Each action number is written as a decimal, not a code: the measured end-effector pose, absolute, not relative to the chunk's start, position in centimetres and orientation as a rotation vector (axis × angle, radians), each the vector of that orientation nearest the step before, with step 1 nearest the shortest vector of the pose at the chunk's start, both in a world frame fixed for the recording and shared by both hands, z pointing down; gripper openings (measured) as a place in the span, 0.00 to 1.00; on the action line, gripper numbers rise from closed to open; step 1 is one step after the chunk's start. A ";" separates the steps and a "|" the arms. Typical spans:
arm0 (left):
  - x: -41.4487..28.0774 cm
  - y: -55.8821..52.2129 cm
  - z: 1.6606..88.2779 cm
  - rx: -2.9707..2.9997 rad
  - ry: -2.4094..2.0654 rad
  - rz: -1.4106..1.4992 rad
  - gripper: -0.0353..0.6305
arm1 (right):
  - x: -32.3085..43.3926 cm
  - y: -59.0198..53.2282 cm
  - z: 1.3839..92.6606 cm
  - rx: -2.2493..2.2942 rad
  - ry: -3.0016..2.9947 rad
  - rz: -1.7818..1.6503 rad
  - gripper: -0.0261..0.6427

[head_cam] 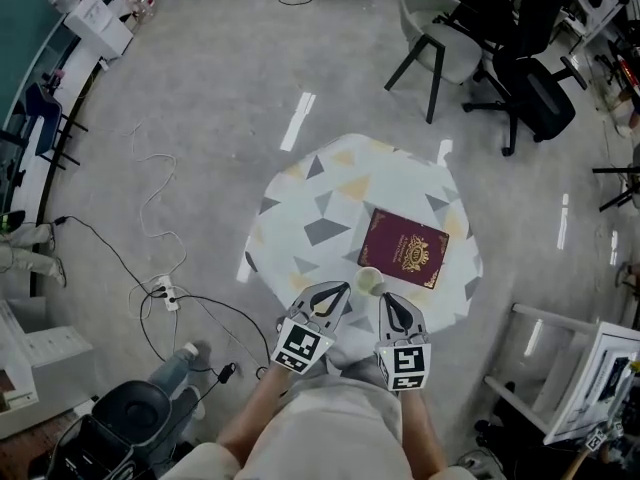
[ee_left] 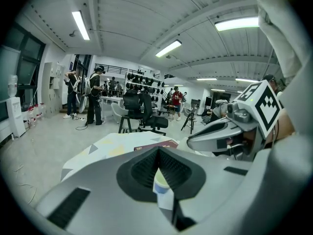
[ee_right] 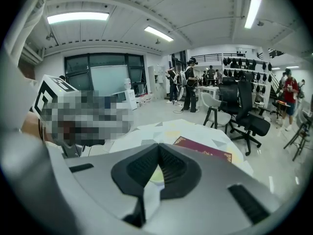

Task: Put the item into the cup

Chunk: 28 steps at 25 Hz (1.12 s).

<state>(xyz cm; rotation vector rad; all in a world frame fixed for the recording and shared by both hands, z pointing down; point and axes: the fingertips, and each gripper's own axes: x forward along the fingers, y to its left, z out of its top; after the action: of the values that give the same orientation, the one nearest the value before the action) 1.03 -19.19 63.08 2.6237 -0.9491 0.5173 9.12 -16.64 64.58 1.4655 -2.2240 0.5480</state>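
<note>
- Left gripper (ee_left: 157,153): jaws together, nothing between them. Right gripper (ee_right: 159,151): the same, shut and empty.
- Risk 1: shut jaws can't take anything. If they go in without opening, they'll just shove the target.
- The cup (head_cam: 369,281) sits just ahead of and between the two jaw tips, close to the counter's near edge. It looks light and small.
- Risk 2: either tip clipping the cup would tip it or knock it off that edge. Clearance looks tight on both sides.
- The only candidate item I can see is the dark red book (head_cam: 403,248), lying flat just beyond the cup, right of centre.
- Risk 3: the book looks far wider than the cup mouth, so it probably won't fit. It also lies flush on the counter (head_cam: 320,203), which makes an edge pick hard, and it's likely to slide.
- I see no smaller item in any view.
- Pose: both grippers are held side by side over the near edge, pointing forward and angled slightly toward each other. Forearms are tucked close to the body.
</note>
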 end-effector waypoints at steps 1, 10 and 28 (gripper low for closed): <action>1.1 -19.2 63.3 2.620 -0.947 0.521 0.07 | 9.1 -16.6 64.9 1.459 -2.222 0.555 0.05; 1.8 -19.1 65.6 2.588 -0.926 0.560 0.07 | 8.6 -16.9 67.9 1.390 -2.205 0.592 0.05; 2.4 -19.3 68.7 2.533 -0.907 0.618 0.07 | 8.3 -17.4 71.2 1.302 -2.172 0.638 0.05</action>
<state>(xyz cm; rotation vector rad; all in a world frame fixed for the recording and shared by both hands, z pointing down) 2.42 -19.30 68.68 2.5328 -0.9075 0.6184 8.27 -17.38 71.20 1.3019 -2.1725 0.6382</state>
